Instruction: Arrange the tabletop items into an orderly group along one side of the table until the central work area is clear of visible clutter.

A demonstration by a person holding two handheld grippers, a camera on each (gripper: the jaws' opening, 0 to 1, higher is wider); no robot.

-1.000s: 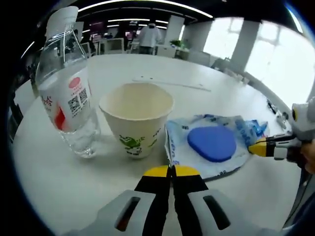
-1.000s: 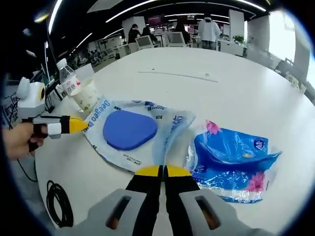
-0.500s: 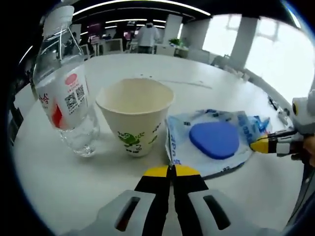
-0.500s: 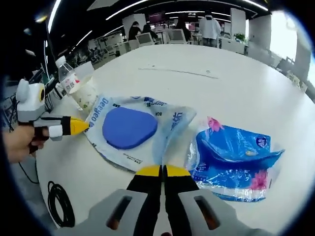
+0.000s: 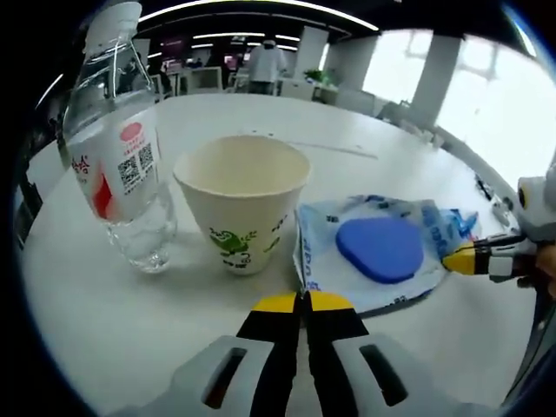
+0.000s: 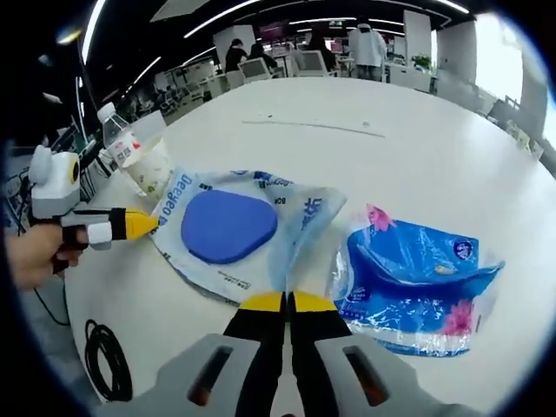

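Observation:
A clear wipes pack with a blue oval lid lies flat on the white table. My left gripper is shut, its yellow tips pinching the pack's near corner. From the far side, my right gripper meets the pack's opposite edge. In the right gripper view the same pack has its film rising into my shut right gripper, and the left gripper touches its left edge. A paper cup and a water bottle stand upright left of the pack. A blue tissue pack lies to the right.
A black cable coils near the table's edge beside the person's hand. A thin white strip lies farther across the table. Desks, monitors and people stand in the background beyond the table.
Both views shifted only slightly with the hands. The pack, cup, bottle and tissue pack stay where they were, and both grippers remain shut at the pack's edges.

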